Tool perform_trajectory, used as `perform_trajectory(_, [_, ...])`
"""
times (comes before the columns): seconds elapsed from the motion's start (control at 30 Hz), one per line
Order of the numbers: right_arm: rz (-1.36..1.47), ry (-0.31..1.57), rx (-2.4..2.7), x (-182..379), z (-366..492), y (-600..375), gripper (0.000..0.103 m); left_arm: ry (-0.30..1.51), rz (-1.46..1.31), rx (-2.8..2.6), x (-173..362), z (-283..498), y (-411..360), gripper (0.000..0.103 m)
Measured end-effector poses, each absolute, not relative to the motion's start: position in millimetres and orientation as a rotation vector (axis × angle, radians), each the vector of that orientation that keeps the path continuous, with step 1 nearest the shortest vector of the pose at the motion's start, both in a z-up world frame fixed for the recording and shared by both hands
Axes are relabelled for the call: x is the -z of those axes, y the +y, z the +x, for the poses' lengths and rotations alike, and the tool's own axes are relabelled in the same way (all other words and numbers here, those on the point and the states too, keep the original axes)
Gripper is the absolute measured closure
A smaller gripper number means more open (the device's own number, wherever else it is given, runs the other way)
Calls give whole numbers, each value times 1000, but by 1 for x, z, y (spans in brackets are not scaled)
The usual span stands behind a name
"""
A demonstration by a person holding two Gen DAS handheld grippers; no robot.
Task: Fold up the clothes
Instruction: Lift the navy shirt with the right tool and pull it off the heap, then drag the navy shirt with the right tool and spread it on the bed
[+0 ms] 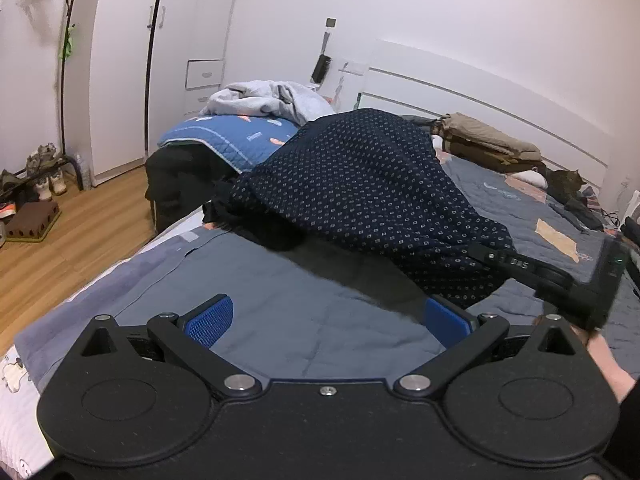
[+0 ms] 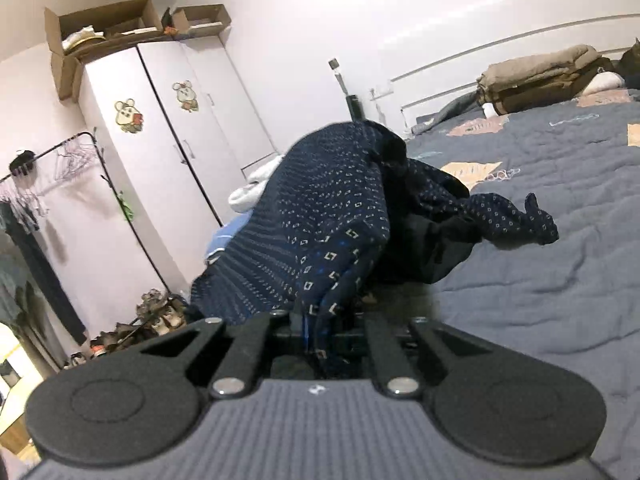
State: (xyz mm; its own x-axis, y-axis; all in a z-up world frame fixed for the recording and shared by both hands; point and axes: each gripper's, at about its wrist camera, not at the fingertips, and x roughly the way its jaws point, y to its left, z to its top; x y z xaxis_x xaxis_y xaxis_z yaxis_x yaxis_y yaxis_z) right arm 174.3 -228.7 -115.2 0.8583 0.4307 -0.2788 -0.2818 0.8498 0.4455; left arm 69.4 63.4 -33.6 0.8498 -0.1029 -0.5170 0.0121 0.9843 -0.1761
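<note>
Navy dotted garment (image 2: 332, 216) pinched and raised off the bed (image 2: 540, 280).
Your right hand-held gripper (image 2: 324, 332) is clamped on a bunched edge; the rest trails on the quilt. Your left hand-held gripper (image 1: 326, 316) stands apart, empty, just short of the cloth. Step in hand: spreading it out. Next, likely take a second edge with the left and draw the cloth flat.

The dotted garment (image 1: 360, 184) lies on the bed (image 1: 280, 312), raised at its right end. Behind it a pile of clothes (image 1: 268, 98); folded blankets (image 1: 488, 140) lie at the headboard (image 1: 460, 92).
</note>
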Motion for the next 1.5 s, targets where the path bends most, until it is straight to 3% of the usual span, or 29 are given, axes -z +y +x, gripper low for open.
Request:
perform_trajectory(0.43, [461, 310, -375, 73, 105, -269, 98, 535, -164, 110, 29, 66, 49, 0])
perform_trajectory(1.5, [634, 177, 27, 40, -137, -452, 98, 502, -12, 323, 28, 24, -35, 0])
